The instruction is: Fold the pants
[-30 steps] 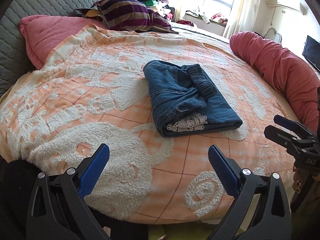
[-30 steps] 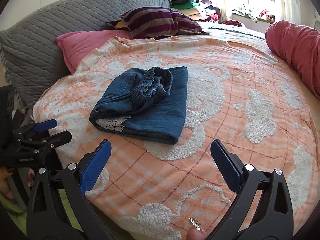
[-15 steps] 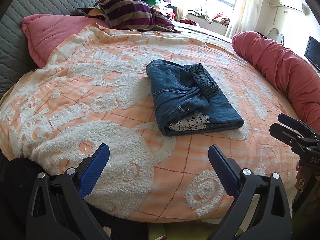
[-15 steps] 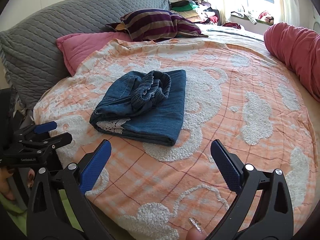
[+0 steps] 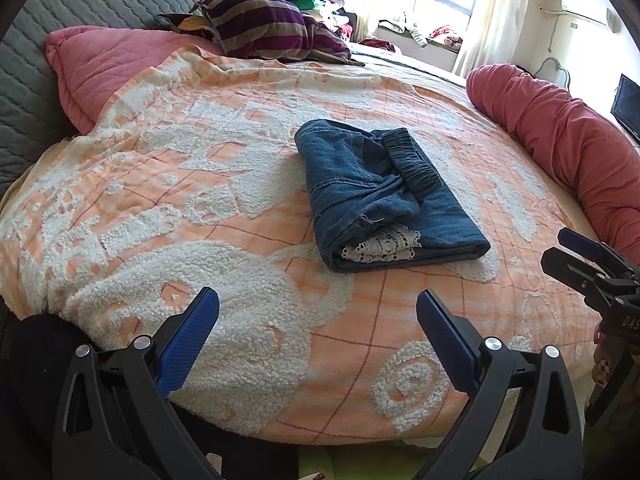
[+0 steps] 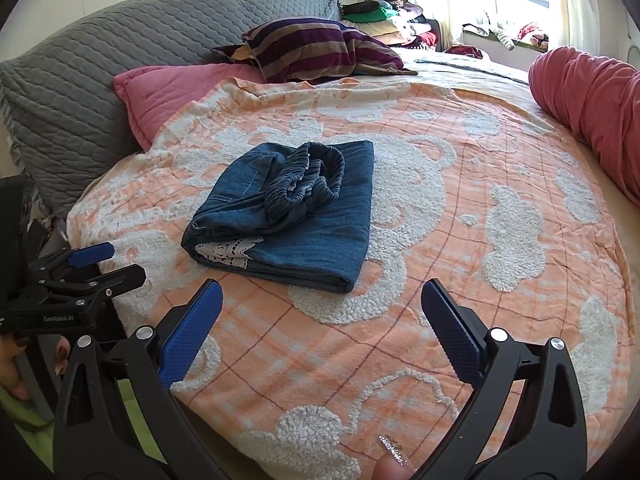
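Note:
A pair of blue denim pants (image 5: 384, 196) (image 6: 296, 208) lies folded into a compact rectangle in the middle of the bed, elastic waistband on top and white lace trim showing at the near end. My left gripper (image 5: 318, 318) is open above the bed's near edge, well short of the pants, holding nothing. My right gripper (image 6: 322, 312) is also open and empty, just in front of the folded bundle. Each gripper shows at the edge of the other's view: the right one (image 5: 576, 252) and the left one (image 6: 106, 262).
The pants rest on an orange and white tufted blanket (image 5: 200, 184) covering a round bed. A pink pillow (image 5: 104, 68), a grey quilted headboard (image 6: 100, 56) and a striped cushion (image 6: 316, 48) lie behind. A long red bolster (image 5: 568, 136) lines the right side.
Both grippers have drifted slightly, so the pants sit a little differently in view. The pants have not moved and both grippers stay open.

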